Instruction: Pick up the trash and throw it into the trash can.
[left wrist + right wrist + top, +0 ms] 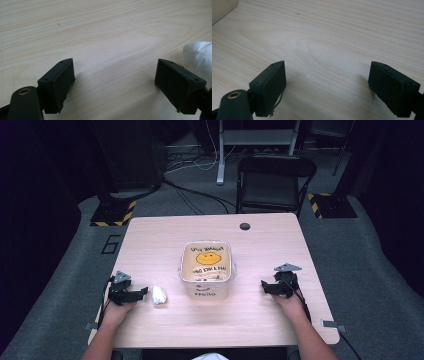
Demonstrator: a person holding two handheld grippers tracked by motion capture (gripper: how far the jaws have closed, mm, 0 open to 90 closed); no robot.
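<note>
Black jaws, brass rivet (24, 91), grey three-cornered plates (288, 267)

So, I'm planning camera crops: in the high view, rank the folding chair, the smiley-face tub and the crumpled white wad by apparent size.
1. Folding chair, though farther off.
2. Smiley-face tub.
3. Crumpled white wad.

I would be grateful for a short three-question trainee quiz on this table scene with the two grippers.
1. True or false: the left gripper is shut on the white crumpled wad.
2. What stands in the middle of the table? A) a lined bin printed with a smiley face, B) a stack of plates, C) a kettle.
3. Which gripper lies nearer the wad?

Key
1. False: its jaws stand open over bare wood, the wad beside them.
2. A: the bin.
3. The left one; the right gripper rests open on the bin's other side.
</note>
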